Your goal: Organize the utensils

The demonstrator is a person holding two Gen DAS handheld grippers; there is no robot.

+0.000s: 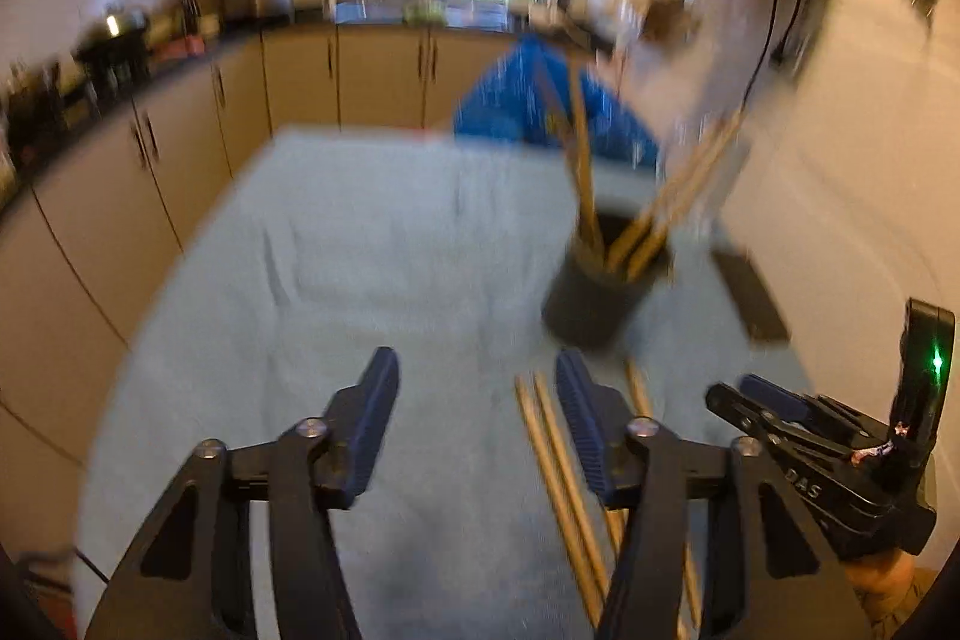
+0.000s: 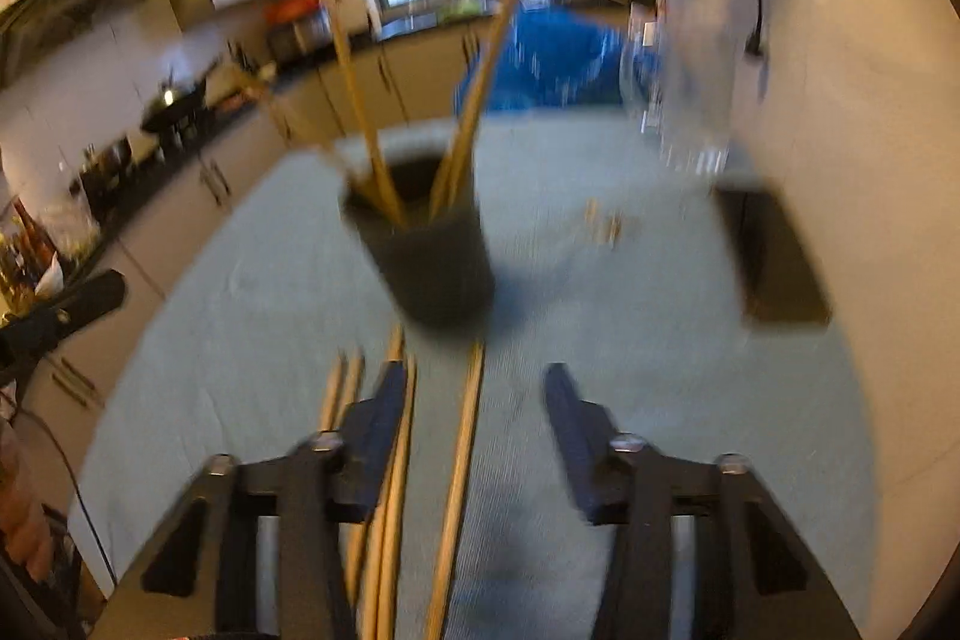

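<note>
Both hand-held grippers, left [image 1: 477, 370] and right [image 2: 471, 382], released above loose chopsticks [image 2: 459, 490] on worktop [image 1: 300, 280]; cup [image 2: 432, 256] holding more chopsticks.

Wooden chopsticks [image 2: 456, 472] loose on cloth, others leaning in dark cup [image 2: 432, 262]

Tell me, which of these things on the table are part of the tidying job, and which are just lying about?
Part of the job:
- dark cup holding chopsticks
- loose chopsticks on the cloth
- left gripper and right gripper, both open

Just lying about:
- blue bag
- flat dark object
- kitchen counter clutter
</note>
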